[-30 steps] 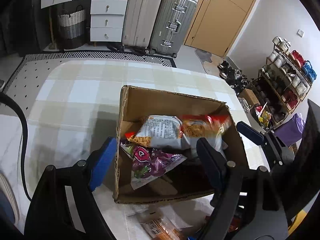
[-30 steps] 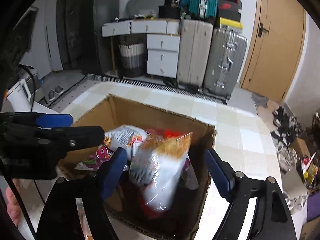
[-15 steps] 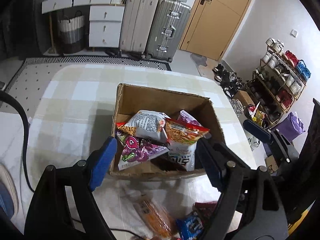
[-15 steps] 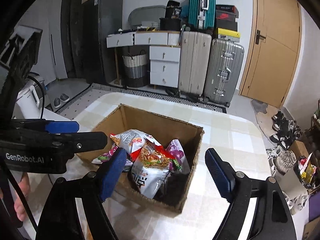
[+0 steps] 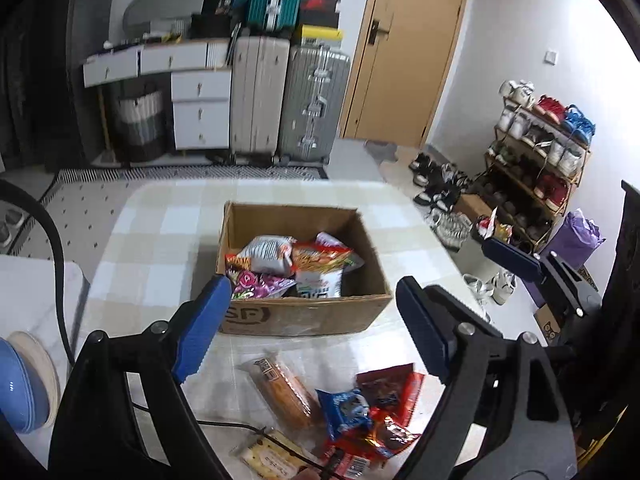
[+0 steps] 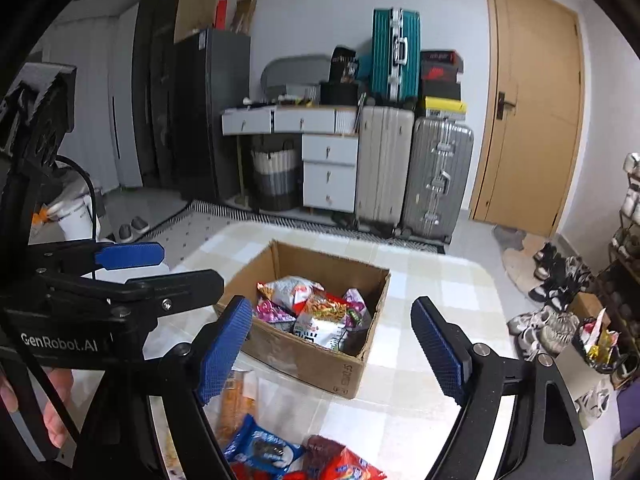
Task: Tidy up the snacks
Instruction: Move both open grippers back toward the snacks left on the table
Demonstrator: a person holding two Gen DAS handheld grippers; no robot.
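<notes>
In the left wrist view, the cardboard box (image 5: pixel 304 272) is seen in the middle of the checked table (image 5: pixel 160 248), and several snack bags (image 5: pixel 296 266) are already laid inside it. This part of the task is judged as done. In front of the box, on its near side, more snacks are still waiting: a long orange biscuit pack (image 5: pixel 282 392), a blue cookie pack (image 5: pixel 346 406), dark red packets (image 5: pixel 390 388) and a pale cracker pack (image 5: pixel 270 458). The left gripper (image 5: pixel 312 332) is held above this group; its jaws are opening and nothing is seen between them. A black cable (image 5: pixel 224 424) is lying beside the cracker pack, so a pick there may be disturbed. To the left of the box the table edge is close, while much free cloth is seen behind the box.

In the right wrist view, the same box (image 6: pixel 308 316) is seen with its open top fully reachable, and its near wall is standing between the loose snacks and the inside, so a lift over the rim is judged to be needed. The blue cookie pack (image 6: pixel 260 450) and a red packet (image 6: pixel 344 466) are lying before the box. The right gripper (image 6: pixel 332 352) is empty and its jaws are opening. The left gripper (image 6: pixel 132 268) is seen left of the box, near it. Right of the box, wide free table is left.
</notes>
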